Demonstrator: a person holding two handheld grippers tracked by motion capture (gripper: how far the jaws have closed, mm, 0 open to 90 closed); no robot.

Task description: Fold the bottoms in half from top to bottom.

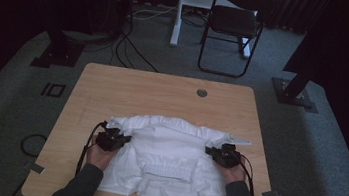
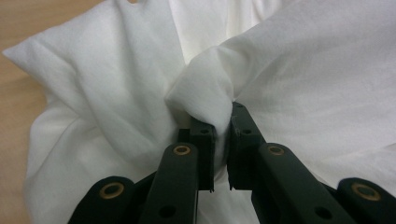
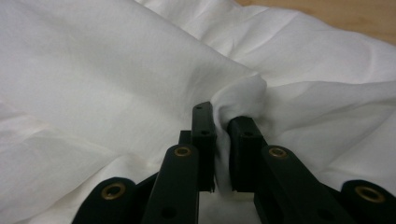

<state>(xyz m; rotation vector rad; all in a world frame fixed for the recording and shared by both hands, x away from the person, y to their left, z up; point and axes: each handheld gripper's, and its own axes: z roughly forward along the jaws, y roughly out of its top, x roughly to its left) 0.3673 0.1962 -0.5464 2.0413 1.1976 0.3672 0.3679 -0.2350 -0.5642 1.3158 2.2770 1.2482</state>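
Two folds of the white garment [image 1: 168, 150] are pinched at 9 and 3 o'clock by the left gripper [image 1: 124, 138] and right gripper [image 1: 210, 150], jaws clenched, for folding on the tabletop [image 1: 128, 92].

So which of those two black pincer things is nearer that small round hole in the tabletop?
The right gripper, at the white garment's right edge. The round hole lies right of the table's middle, so the left gripper sits farther from it.

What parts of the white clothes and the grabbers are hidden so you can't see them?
- White garment: its near hem runs past the table edge and the bottom of the high view.
- Left gripper: the fabric pinched between its jaws is hidden by them in the left gripper view.
- Right gripper: likewise in the right gripper view.
- What kind of garment it is: too crumpled and dim to tell.
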